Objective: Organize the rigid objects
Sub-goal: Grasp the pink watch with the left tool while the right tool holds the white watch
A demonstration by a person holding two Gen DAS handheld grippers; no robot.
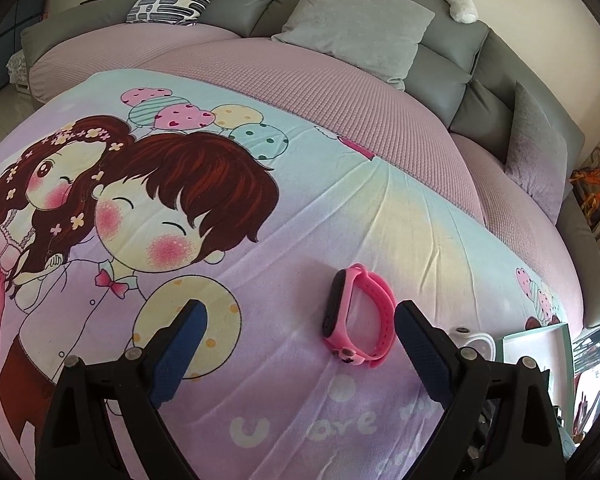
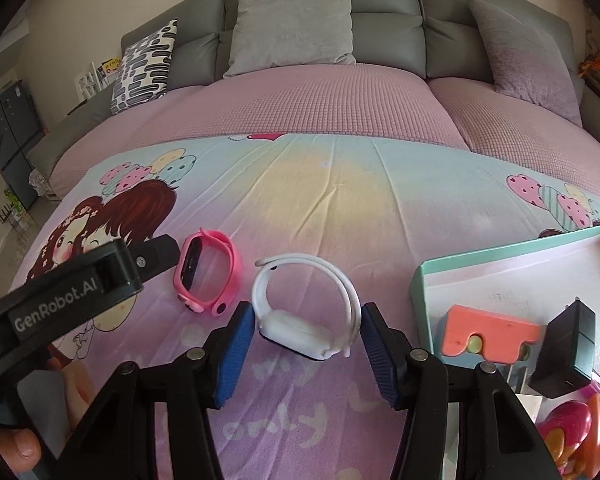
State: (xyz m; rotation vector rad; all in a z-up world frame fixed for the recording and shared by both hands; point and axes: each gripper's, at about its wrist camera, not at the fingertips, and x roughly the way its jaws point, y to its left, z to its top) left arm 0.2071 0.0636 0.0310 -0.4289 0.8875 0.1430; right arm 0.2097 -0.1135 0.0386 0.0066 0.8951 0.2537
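**Two watches on the printed blanket, both grippers spread**

White watch (image 2: 306,312) lies on the lilac part of the cartoon blanket (image 2: 340,208), strap looped upward, sitting between the fingers of the right gripper (image 2: 306,322). Jaws wide apart; the left pad looks to be just at the watch body, the right pad close to the strap, contact uncertain. Nothing pinched.

Pink watch (image 1: 358,316) rests on its side just left of the white one, apart from it. The left gripper (image 1: 300,322) is spread wide and holds nothing; the pink watch sits nearer its right finger.

Count: two watches, two grippers, one teal-rimmed tray (image 2: 500,252).

The tray sits at the blanket's right edge, near the white watch, holding an orange block (image 2: 488,334) and a black charger (image 2: 566,344). Beyond the watches the blanket lies bare up to the pink sofa cover (image 2: 320,100) and grey cushions (image 2: 294,26).
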